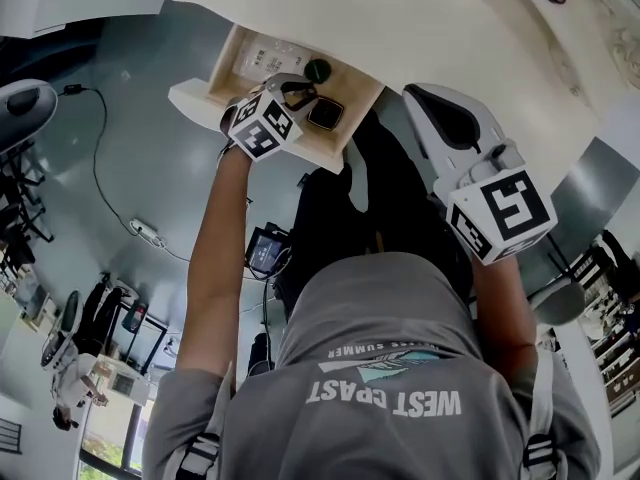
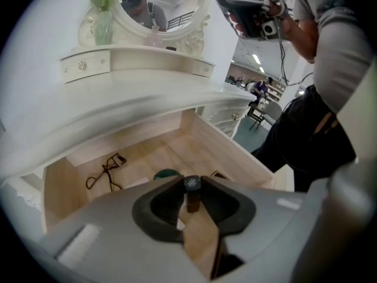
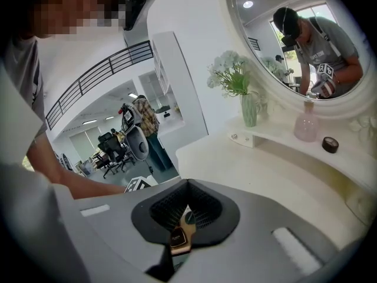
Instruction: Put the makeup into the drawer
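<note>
The wooden drawer (image 1: 205,96) stands pulled out under the white vanity top. My left gripper (image 2: 191,184) hangs over it, shut on a small brown makeup tube with a dark cap (image 2: 192,200), held upright between the tips. In the head view the left gripper (image 1: 298,93) is above the drawer's middle. Inside lie an eyelash curler (image 2: 105,170), a green round pot (image 1: 317,69), a gold-edged compact (image 1: 325,115) and a white packet (image 1: 258,60). My right gripper (image 1: 420,96) is right of the drawer, off it. Its tips (image 3: 187,183) meet with nothing between them.
The white vanity top (image 1: 420,18) overhangs the drawer. On it stand an oval mirror (image 3: 294,46), a vase of flowers (image 3: 248,108), a pink bottle (image 3: 306,128) and a small dark jar (image 3: 330,144). The person's body is close behind the drawer's front.
</note>
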Action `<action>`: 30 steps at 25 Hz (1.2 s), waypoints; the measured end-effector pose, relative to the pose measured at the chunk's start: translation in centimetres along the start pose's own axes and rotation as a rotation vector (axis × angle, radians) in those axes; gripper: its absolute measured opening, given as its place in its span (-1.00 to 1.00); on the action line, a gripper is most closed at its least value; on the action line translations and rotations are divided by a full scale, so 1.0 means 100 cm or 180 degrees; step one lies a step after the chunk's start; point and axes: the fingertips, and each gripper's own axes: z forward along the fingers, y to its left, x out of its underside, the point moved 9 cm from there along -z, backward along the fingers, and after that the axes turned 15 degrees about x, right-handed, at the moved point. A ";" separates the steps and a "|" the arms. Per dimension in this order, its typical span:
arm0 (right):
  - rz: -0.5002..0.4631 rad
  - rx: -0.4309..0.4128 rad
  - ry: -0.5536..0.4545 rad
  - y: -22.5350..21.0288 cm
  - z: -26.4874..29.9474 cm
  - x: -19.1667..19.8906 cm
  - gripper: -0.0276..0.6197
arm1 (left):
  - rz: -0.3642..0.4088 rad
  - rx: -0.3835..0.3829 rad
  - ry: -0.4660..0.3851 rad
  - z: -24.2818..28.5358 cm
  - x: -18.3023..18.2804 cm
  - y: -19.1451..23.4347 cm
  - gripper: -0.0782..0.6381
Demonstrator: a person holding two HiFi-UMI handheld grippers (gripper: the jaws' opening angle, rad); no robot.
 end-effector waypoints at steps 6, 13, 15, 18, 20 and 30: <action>0.0037 0.0050 -0.0006 -0.007 -0.005 0.003 -0.91 | -0.0075 0.0009 0.0083 0.004 -0.002 0.003 -0.53; 0.0025 0.0044 -0.0011 -0.006 -0.003 0.001 -0.91 | -0.0193 0.0075 0.0129 0.005 0.005 0.004 -0.53; 0.0018 0.0037 -0.0009 -0.004 -0.002 0.001 -0.91 | -0.0171 0.0046 0.0130 0.006 0.006 0.002 -0.53; 0.0008 0.0029 -0.0016 -0.002 -0.002 -0.001 -0.91 | -0.0176 -0.0036 0.0070 0.004 0.006 0.001 -0.53; 0.0003 0.0028 -0.0015 -0.001 -0.002 -0.002 -0.91 | -0.0217 -0.0079 -0.0057 0.000 0.006 0.002 -0.53; -0.0006 0.0016 0.0036 0.004 0.002 -0.002 -0.91 | -0.0227 -0.0025 -0.0203 -0.002 -0.003 0.013 -0.53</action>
